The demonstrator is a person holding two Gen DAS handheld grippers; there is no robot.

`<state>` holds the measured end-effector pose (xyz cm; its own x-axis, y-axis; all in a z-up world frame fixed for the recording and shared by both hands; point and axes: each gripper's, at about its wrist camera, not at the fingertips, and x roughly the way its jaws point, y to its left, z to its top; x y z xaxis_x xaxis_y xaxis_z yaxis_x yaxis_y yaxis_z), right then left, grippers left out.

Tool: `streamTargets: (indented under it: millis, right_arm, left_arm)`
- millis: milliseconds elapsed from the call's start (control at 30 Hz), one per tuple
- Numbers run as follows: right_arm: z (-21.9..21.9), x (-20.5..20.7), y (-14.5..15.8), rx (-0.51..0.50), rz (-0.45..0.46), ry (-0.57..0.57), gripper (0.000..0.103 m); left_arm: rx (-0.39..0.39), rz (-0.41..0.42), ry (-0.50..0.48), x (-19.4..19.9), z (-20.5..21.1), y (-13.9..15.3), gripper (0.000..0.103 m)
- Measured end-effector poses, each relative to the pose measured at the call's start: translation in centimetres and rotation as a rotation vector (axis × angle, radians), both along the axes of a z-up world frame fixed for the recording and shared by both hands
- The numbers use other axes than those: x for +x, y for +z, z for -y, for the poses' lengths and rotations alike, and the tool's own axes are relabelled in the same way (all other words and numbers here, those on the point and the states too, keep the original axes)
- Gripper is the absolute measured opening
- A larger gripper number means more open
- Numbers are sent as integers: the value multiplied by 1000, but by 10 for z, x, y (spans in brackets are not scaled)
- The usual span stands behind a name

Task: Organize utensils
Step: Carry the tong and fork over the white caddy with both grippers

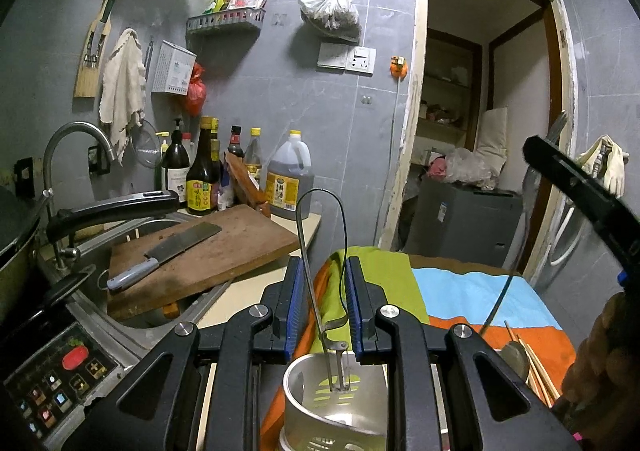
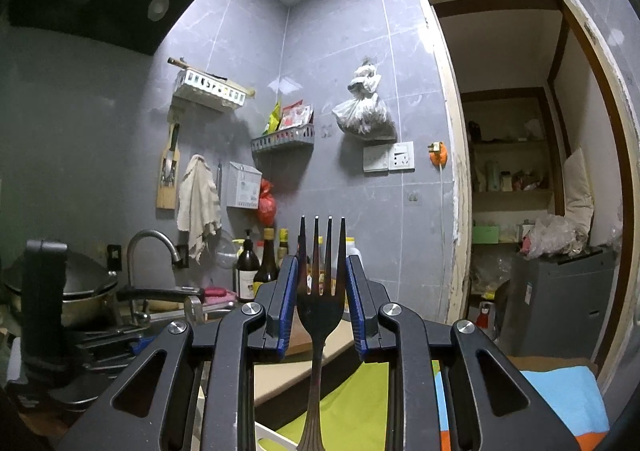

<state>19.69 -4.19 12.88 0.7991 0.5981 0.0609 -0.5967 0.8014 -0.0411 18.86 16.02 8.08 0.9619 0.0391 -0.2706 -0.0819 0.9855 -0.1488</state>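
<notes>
In the left wrist view my left gripper (image 1: 322,287) has its blue pads around a thin wire-loop peeler (image 1: 320,251), whose blade end hangs into a slotted metal utensil holder (image 1: 336,407) right below. The holder stands on a striped cloth (image 1: 472,291). In the right wrist view my right gripper (image 2: 322,287) holds a metal fork (image 2: 322,291) upright, tines up, between its blue pads. The right gripper's black body (image 1: 580,191) shows at the right of the left wrist view. A spoon and chopsticks (image 1: 528,363) lie on the cloth at the right.
A wooden cutting board (image 1: 208,251) with a cleaver (image 1: 176,251) lies over the sink. A wok handle (image 1: 112,207), a faucet (image 1: 76,143) and several bottles (image 1: 208,171) stand at the left. An induction cooker panel (image 1: 60,379) is at the lower left. A doorway (image 1: 480,111) opens on the right.
</notes>
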Motion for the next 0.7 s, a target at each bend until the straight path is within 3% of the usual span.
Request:
streamTargets:
  millis: [333, 700]
  right_arm:
    - [4, 3, -7, -19, -27, -9, 22]
    - [5, 10, -37, -59, -134, -35, 22]
  left_arm:
    - [10, 7, -13, -8, 4, 7, 17]
    - [32, -70, -48, 2, 16, -13, 17]
